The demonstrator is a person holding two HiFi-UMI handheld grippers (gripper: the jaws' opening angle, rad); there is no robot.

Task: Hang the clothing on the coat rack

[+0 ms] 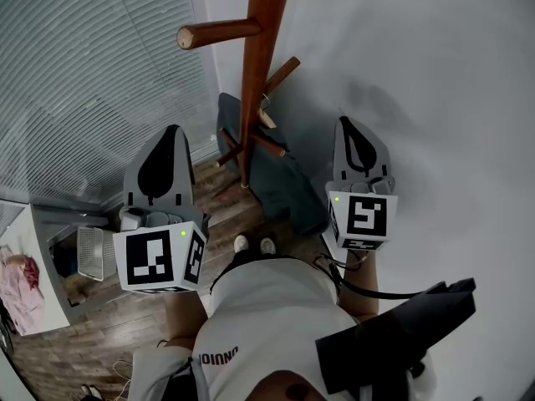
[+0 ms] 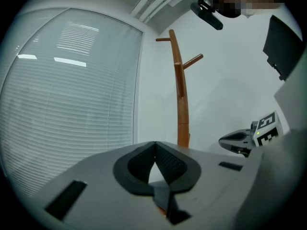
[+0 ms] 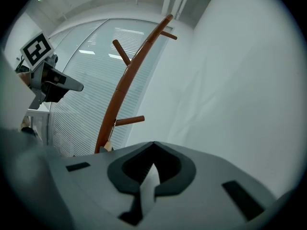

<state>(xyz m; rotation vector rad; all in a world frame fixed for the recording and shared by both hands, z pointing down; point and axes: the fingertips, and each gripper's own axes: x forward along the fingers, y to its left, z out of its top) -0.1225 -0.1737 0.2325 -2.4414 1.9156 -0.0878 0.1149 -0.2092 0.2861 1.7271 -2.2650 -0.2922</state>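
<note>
Your left tongs (image 1: 173, 132) are up near the window blinds (image 1: 84, 73), and they are shut tight with nothing in them. The wooden coat rack (image 1: 255, 73) stands in the middle. The dark clothing (image 1: 282, 184) lies on the floor at its foot, not hung up. Your right tongs (image 1: 345, 124) are by the white wall (image 1: 451, 98), shut and empty too.

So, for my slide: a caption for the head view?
Shut and empty, the left gripper and right gripper face a coat rack with dark clothing at its foot.
</note>
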